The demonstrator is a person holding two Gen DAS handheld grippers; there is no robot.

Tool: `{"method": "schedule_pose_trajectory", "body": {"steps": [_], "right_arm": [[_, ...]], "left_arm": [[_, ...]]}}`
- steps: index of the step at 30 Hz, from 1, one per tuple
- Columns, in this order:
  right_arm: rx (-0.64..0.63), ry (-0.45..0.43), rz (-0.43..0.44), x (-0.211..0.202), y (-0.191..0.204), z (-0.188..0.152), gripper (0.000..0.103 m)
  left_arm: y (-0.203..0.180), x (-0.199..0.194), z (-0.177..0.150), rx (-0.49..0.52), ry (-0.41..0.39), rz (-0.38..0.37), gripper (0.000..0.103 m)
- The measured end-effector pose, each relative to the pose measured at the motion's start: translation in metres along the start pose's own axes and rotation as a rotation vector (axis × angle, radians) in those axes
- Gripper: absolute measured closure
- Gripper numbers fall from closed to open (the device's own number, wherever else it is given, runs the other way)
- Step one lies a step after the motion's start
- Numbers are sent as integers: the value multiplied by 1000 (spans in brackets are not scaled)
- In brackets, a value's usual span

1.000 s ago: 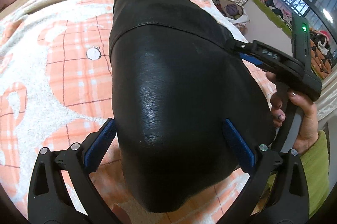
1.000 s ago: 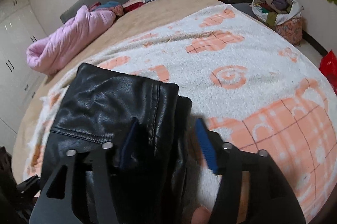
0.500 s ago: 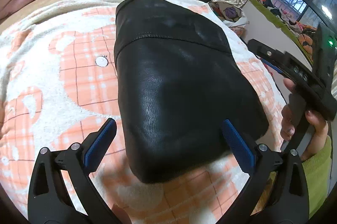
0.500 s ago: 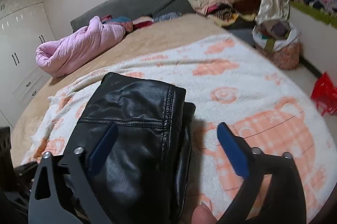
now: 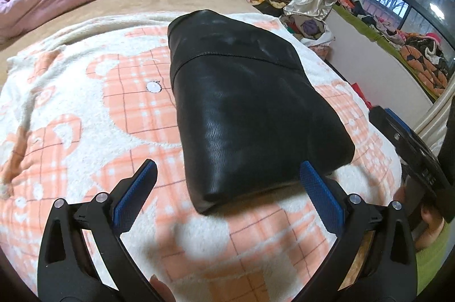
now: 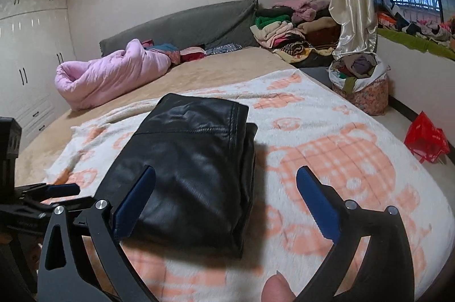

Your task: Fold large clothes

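A black leather garment [image 5: 244, 108] lies folded into a thick rectangle on the white and orange checked blanket [image 5: 85, 114]. It also shows in the right wrist view [image 6: 193, 168]. My left gripper [image 5: 227, 194] is open and empty, held just short of the garment's near edge. My right gripper [image 6: 227, 197] is open and empty, above the garment's near right corner. The right gripper's body shows at the right edge of the left wrist view [image 5: 412, 143]. The left gripper's body shows at the left edge of the right wrist view [image 6: 37, 199].
A pink quilt [image 6: 113, 74] lies at the head of the bed by a grey headboard [image 6: 193, 20]. Piled clothes [image 6: 290, 26], a curtain [image 6: 352, 0] and a full laundry basket [image 6: 361, 86] stand right of the bed. A red bag [image 6: 426, 137] lies on the floor.
Both grippers have pulled back and up from the garment. The right gripper, closer around its edge a second ago, opened wide. The folded garment stays on the blanket.
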State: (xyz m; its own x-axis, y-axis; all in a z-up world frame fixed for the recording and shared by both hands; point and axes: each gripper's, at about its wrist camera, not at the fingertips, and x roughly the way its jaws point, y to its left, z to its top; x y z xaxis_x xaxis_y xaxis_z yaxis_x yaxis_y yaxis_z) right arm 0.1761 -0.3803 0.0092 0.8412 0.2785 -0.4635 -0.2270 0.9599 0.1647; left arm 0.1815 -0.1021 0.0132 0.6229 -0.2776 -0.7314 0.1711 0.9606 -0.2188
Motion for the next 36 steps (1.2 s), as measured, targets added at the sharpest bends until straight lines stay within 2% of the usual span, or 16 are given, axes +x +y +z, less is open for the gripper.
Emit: {"method": "schedule_pose_trajectory", "body": {"steps": [8, 19, 25, 36], "right_arm": [[-12, -1, -18, -29, 11, -23, 4], [-121, 1, -52, -68, 44, -55, 4], [-163, 60, -69, -66, 53, -70, 4], [-136, 82, -74, -61, 47, -71, 4]], "left_arm": [[-2, -18, -19, 19, -51, 4, 9], [8, -38, -42, -3, -87, 2, 9], [13, -41, -52, -30, -78, 6, 9], [11, -39, -60, -10, -44, 38, 9]]}}
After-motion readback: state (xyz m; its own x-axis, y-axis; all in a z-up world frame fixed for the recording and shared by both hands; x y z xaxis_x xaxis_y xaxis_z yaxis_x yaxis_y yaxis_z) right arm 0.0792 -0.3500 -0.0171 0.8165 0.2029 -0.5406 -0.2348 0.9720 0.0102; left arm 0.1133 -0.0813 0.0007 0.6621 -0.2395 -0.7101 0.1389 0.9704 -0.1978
